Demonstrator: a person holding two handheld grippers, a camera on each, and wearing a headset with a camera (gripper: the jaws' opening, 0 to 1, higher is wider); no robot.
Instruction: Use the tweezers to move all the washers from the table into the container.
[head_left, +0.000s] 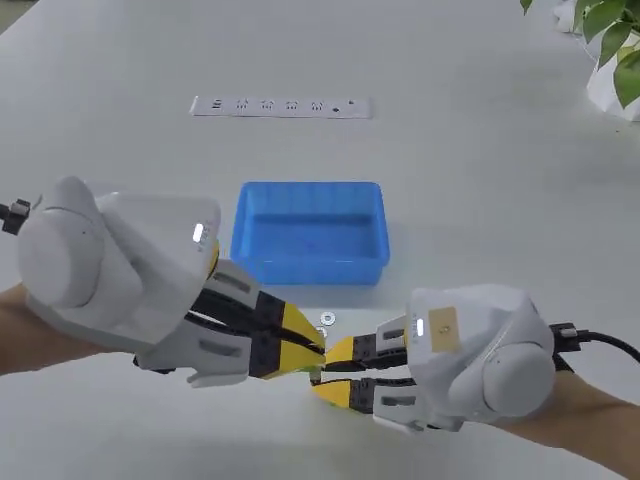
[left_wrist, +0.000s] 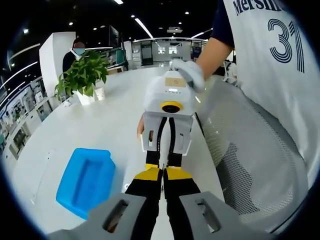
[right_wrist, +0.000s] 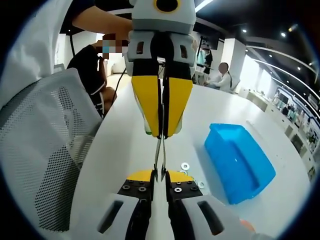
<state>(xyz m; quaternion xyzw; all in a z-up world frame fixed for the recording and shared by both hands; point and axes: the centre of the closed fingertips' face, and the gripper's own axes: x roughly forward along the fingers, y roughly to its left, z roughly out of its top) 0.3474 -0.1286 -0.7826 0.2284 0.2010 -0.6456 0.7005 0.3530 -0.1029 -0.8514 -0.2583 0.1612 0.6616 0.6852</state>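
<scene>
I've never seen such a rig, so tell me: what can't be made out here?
Head view: the tweezers, covered by the left gripper and right gripper.
Head view: the number of washers; the grippers hide part of the table.
Right gripper view: whether its jaws pinch the tweezers; gap too narrow.

Left gripper (head_left: 305, 350): big white round shell, black middle, yellow ends, small white light (head_left: 198, 234) on top. Right gripper (head_left: 335, 372): same white, black & yellow, w/ a tan square sticker (head_left: 444, 325) and a black cable (head_left: 600, 345) at the back. In the right gripper view its black plates have tiny silver screws (right_wrist: 177, 189), w/ grey slotted bits below. Person wears a white top (left_wrist: 270, 75) w/ a dark no. 31 and dark letters, plus a dark short sleeve (left_wrist: 225, 25).
</scene>
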